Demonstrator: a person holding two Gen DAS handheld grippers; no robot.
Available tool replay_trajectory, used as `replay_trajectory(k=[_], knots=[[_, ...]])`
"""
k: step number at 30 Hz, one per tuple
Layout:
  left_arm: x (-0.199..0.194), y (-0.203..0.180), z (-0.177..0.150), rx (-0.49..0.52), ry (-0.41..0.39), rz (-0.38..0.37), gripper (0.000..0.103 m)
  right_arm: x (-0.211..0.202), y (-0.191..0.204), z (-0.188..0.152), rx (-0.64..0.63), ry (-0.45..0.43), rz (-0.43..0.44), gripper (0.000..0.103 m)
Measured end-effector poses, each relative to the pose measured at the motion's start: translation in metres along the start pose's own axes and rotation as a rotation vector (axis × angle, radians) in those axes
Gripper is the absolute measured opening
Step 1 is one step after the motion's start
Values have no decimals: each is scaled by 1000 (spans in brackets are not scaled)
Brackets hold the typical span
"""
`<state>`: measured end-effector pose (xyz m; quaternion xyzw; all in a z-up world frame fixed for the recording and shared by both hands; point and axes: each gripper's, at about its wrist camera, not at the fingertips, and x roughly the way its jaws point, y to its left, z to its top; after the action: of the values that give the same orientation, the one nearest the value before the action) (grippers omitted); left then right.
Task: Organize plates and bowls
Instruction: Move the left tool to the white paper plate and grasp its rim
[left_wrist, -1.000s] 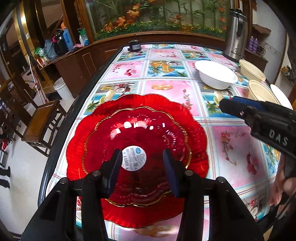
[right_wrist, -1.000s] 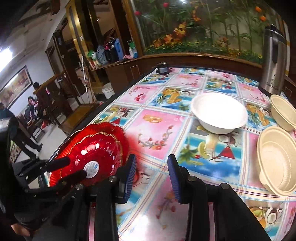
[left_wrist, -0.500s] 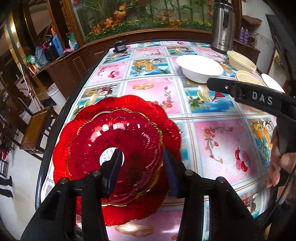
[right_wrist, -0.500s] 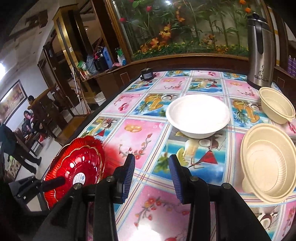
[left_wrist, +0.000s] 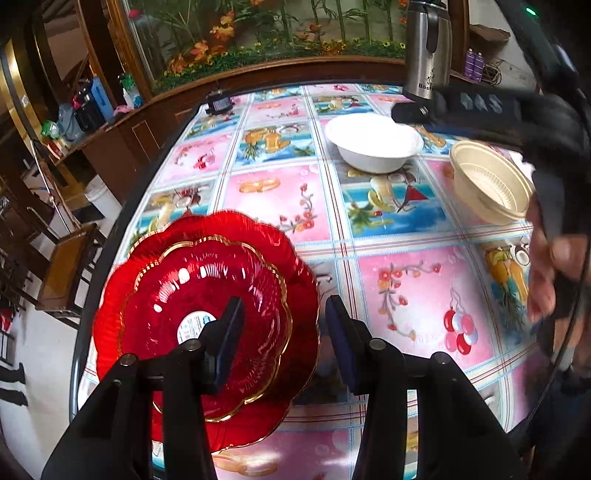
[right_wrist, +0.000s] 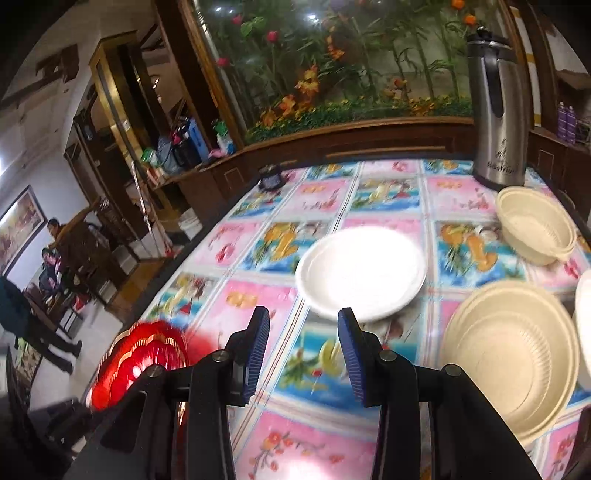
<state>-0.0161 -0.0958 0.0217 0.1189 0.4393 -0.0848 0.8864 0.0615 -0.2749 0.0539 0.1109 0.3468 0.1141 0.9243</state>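
- The left gripper (left_wrist: 283, 336) hung over the near left part of the desk (left_wrist: 417, 288), its jaws apart with nothing between them; its left finger crossed in front of the red plates, the right finger stood just past their rim.
- Two red scalloped plates lay stacked near the desk's left edge: a smaller red plate (left_wrist: 207, 317) with a gold rim and a white round sticker sat on a larger red plate (left_wrist: 122, 280).
- From the right wrist view the red stack (right_wrist: 140, 354) showed low on the left, partly hidden behind the gripper body.
- The right gripper (right_wrist: 303, 354) was held above the middle of the desk, jaws spread and gripping nothing, pointed toward the white bowl (right_wrist: 360, 273).
- In the left wrist view that right gripper appeared as a dark blurred bar at the upper right, with the person's right hand (left_wrist: 554, 273) on its handle.
- The white bowl (left_wrist: 373, 142) stood upright about mid-desk, toward the far side.
- A cream bowl (right_wrist: 511, 354) sat near the right edge, close to the camera; what seemed to be a white rim at its right was cut off by the frame, too little to name.
- Another cream bowl (right_wrist: 535, 225) stood farther back by the right edge, possibly two nested, though motion blur left that unsure.
- A steel thermos jug (right_wrist: 495, 110) stood at the far right corner, behind that bowl.
- A small dark object (right_wrist: 270, 181) rested at the far left corner.
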Motion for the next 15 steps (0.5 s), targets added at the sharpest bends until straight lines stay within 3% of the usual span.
replay_trajectory(k=[4, 9, 15], knots=[[-4, -6, 7, 5, -6, -20, 44, 8, -9, 24, 35, -18, -30, 46], [0, -14, 23, 19, 16, -79, 44, 16, -29, 27, 73, -27, -44, 46], [19, -10, 61, -55, 67, -178, 44, 12, -62, 29, 133, -35, -76, 46]])
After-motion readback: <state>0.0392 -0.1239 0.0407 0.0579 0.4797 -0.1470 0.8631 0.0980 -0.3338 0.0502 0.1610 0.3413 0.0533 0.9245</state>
